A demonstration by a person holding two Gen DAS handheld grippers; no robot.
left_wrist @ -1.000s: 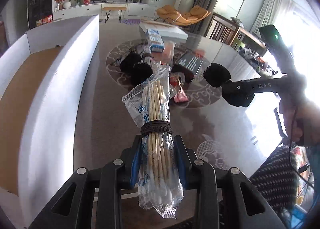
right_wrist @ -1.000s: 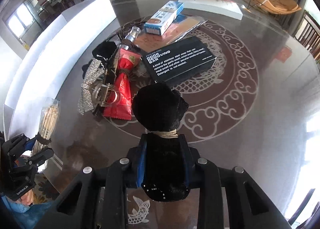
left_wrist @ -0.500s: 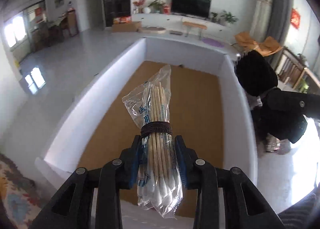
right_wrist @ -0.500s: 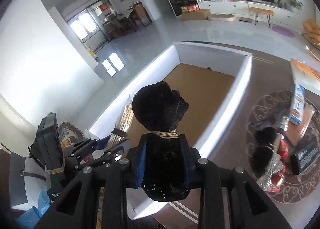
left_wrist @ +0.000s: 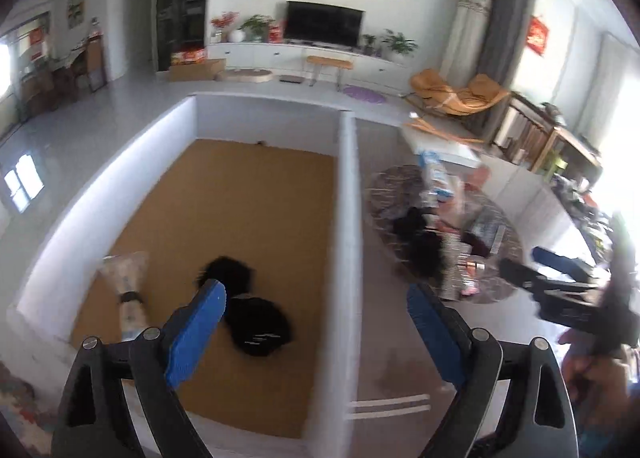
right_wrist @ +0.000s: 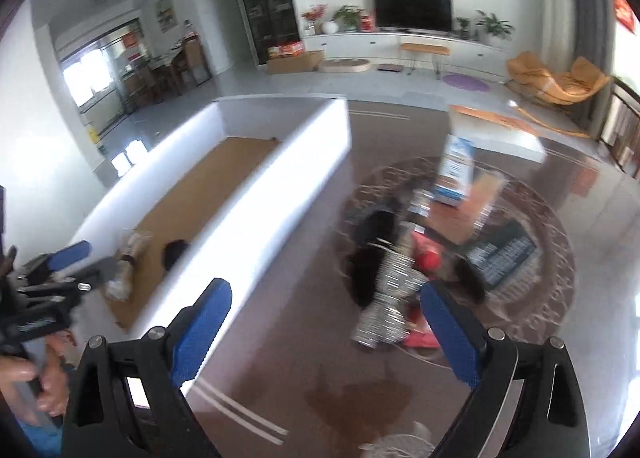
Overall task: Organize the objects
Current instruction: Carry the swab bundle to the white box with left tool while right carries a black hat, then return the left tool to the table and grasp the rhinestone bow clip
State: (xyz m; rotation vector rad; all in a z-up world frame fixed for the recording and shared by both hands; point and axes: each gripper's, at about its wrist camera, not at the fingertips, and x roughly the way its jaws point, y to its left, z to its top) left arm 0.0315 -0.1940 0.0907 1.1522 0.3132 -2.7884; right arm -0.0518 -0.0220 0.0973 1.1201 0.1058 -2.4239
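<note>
A white-walled box (left_wrist: 347, 218) with a brown floor holds a clear bag of cotton swabs (left_wrist: 124, 290) at its near left. A black fuzzy pouch (left_wrist: 248, 314) lies beside the bag. My left gripper (left_wrist: 316, 294) hangs above the box's near end, its jaws opening, with nothing between the blue pads. My right gripper (right_wrist: 326, 292) is over the box's right wall (right_wrist: 280, 178) and the table, its jaws also opening and empty. Each gripper shows in the other's view: the right gripper (left_wrist: 536, 266) and the left gripper (right_wrist: 86, 258). The picture is blurred by motion.
On the dark patterned table (right_wrist: 540, 338) to the right of the box lies a pile: black fuzzy items (right_wrist: 372, 258), a silvery striped thing (right_wrist: 390, 298), a red packet (right_wrist: 428, 258), a black printed box (right_wrist: 500, 254) and a blue-white carton (right_wrist: 456, 174). A hand (right_wrist: 48, 378) holds the left gripper.
Both grippers have let go. The swab bag and the black pouch now lie on the box floor. Both views have swung right, back toward the table.
</note>
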